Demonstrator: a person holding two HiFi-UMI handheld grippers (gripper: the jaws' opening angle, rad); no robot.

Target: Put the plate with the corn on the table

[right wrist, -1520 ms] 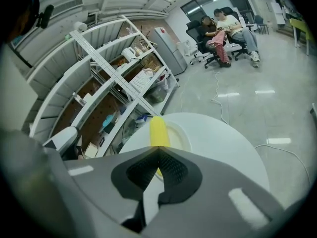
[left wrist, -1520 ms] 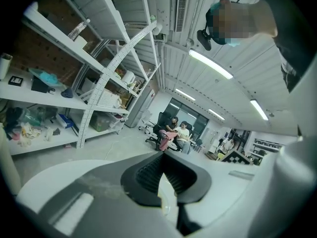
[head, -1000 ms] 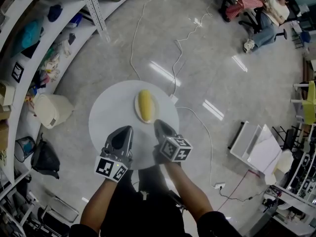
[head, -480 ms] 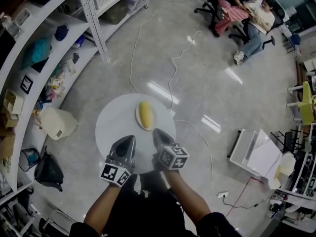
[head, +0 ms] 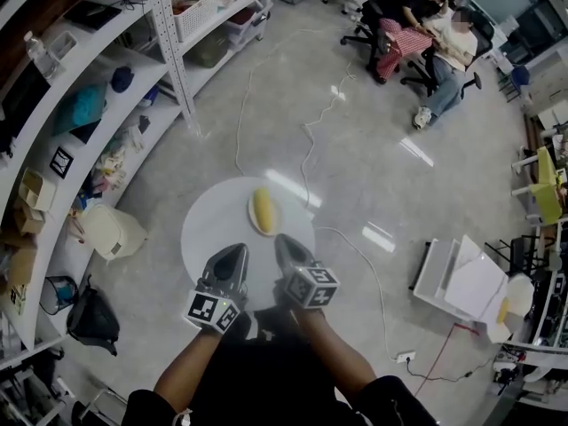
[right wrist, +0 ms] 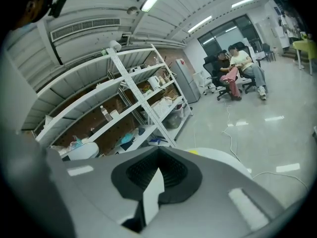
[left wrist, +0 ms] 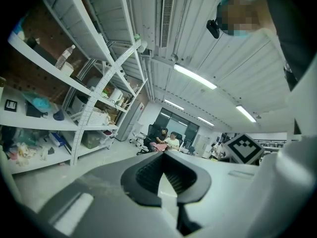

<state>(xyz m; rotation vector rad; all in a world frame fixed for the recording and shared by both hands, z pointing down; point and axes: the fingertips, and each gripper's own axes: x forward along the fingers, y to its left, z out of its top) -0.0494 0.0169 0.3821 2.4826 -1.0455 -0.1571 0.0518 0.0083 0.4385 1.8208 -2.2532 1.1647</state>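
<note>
A yellow corn cob (head: 264, 209) lies on a small white plate (head: 252, 225) on the far right part of the round white table (head: 211, 231). My left gripper (head: 234, 252) and right gripper (head: 284, 241) hover side by side over the table's near edge, short of the plate and touching nothing. In the left gripper view, the left gripper (left wrist: 172, 202) points level at the room, shut with nothing between the jaws. In the right gripper view, the right gripper (right wrist: 150, 198) is shut and empty too, with the table's edge (right wrist: 224, 160) just beyond it.
Curved metal shelves (head: 80, 96) full of items run along the left. A white bin (head: 111, 231) and a dark bag (head: 93, 319) sit on the floor by them. Cables (head: 306, 149) trail beyond the table. Seated people (head: 426, 25) are far off, white boards (head: 461, 278) at the right.
Both grippers and the head camera have risen, so the table and plate look smaller and lower. The plate with the corn has stayed on the table. Both grippers remain shut.
</note>
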